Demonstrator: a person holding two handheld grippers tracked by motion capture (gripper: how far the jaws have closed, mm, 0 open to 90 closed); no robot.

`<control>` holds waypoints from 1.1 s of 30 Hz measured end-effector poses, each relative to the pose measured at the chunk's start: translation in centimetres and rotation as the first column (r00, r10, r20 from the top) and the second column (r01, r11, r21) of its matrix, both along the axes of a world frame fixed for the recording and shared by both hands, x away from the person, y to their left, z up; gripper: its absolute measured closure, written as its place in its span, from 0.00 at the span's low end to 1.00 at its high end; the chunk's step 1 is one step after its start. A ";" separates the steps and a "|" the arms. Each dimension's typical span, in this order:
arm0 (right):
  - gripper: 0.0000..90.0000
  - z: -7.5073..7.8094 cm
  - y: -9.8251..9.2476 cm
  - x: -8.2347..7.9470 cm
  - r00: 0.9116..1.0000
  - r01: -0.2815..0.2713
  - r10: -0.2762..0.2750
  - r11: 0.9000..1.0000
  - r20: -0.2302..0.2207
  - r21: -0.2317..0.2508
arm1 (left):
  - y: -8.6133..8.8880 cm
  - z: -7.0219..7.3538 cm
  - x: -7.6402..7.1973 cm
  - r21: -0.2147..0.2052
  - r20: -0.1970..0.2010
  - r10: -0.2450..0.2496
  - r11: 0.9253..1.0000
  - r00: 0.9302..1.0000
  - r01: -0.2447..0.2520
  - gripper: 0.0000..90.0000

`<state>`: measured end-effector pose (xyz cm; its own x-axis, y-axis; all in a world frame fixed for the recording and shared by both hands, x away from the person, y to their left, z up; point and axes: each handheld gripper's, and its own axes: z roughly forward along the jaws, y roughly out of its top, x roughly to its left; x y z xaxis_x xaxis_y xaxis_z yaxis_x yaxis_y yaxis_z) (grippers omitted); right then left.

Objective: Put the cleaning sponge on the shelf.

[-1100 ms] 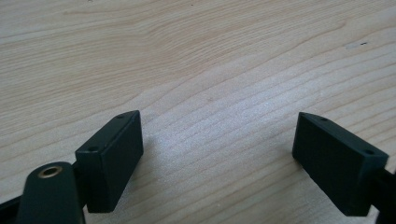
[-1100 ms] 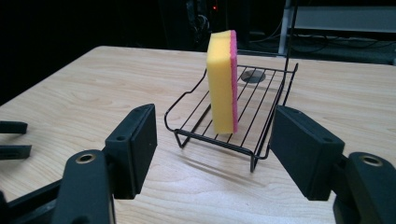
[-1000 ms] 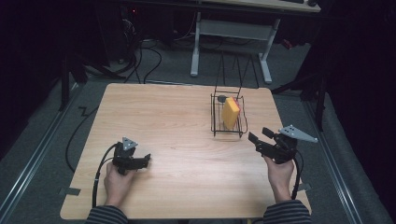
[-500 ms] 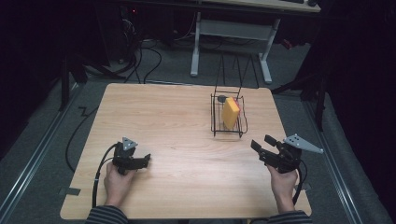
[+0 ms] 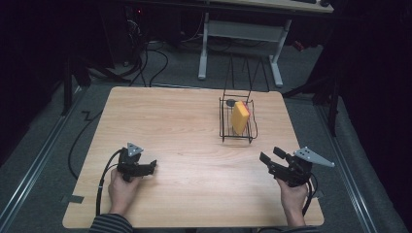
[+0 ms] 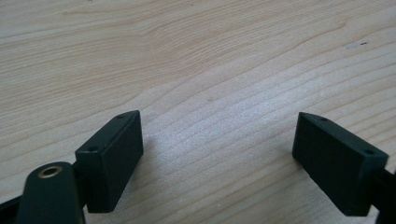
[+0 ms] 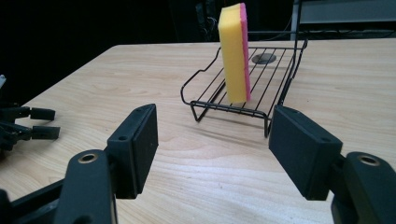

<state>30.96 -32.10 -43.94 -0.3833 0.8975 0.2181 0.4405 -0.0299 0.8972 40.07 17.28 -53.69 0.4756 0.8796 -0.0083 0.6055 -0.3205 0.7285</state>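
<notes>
A black wire rack [image 5: 224,130] stands on the right half of the wooden table [image 5: 180,126]. A yellow sponge with a pink back [image 5: 239,117] stands upright on edge in it. My right gripper [image 5: 268,157] is open and holds nothing, near the table's front right and a short way in front of the rack. In the right gripper view its jaws frame the sponge [image 7: 232,51] and the rack [image 7: 275,70] ahead. My left gripper [image 5: 149,166] rests at the front left, open over bare wood [image 6: 217,154].
A small dark disc [image 7: 264,58] lies at the rack's far end. The rack's tall wire handles [image 5: 243,73] rise behind it. Cables [image 5: 104,170] trail from both grippers off the front edge. A desk frame [image 5: 240,36] and floor cables stand beyond the table.
My right gripper has drawn back from the rack toward the table's front edge, still open. The left gripper and the sponge have not moved.
</notes>
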 end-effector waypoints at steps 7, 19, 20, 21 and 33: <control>0.37 -0.8 0.2 -0.1 1.000 -0.005 0.005 1.000 -0.011 0.006 | 0.0 0.0 0.0 0.000 0.000 0.000 1.000 1.000 0.000 0.19; 0.38 -2.2 1.3 0.5 0.999 -0.019 0.019 1.000 -0.039 -0.006 | 0.0 0.0 0.0 0.000 0.000 0.000 1.000 1.000 0.000 0.19; 0.38 -2.3 1.4 0.5 0.999 -0.020 0.019 1.000 -0.035 -0.011 | 0.0 0.0 0.0 0.000 0.000 0.000 1.000 1.000 0.000 0.19; 0.38 -2.4 1.5 0.6 0.999 -0.020 0.019 1.000 -0.037 -0.013 | 0.0 0.0 0.0 0.000 0.000 0.000 1.000 1.000 0.000 0.19; 0.38 -3.3 2.1 1.3 0.998 -0.021 0.020 0.999 -0.055 -0.029 | 0.0 0.0 0.0 0.001 -0.001 0.000 1.000 1.000 0.000 0.19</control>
<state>32.24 -29.98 -47.20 -0.3899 0.8959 0.2130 0.4891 0.0054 0.8722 40.06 17.28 -53.68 0.4753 0.8798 -0.0075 0.6060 -0.3213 0.7277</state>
